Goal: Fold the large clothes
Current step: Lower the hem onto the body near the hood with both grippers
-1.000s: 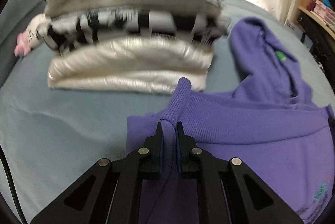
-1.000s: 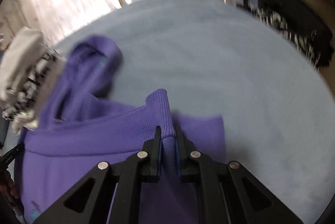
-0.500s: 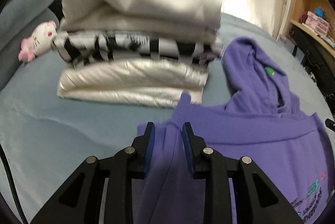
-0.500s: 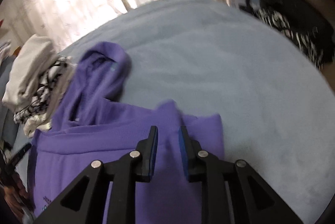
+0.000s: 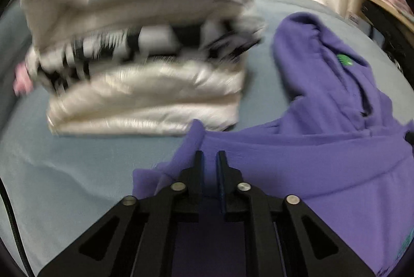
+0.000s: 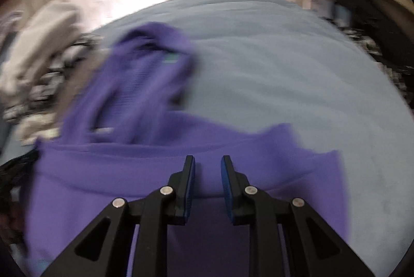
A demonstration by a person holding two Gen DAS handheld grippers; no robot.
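Lying across the blue bed [image 6: 271, 65], the purple hoodie [image 5: 323, 160] is spread flat with its hood [image 5: 318, 65] reaching toward the far side and a green tag showing inside it. The left gripper [image 5: 210, 160] hangs over the hoodie's near corner; its jaws have just been closing and now stand almost together, with only a narrow slit between them and no cloth caught in it. The right gripper [image 6: 207, 165] hovers above the ribbed band at the other corner, jaws a little apart and holding nothing. Just beside the hoodie sits a stack of folded clothes [image 5: 139, 49], pale on top, black-and-white in the middle, blurred by motion.
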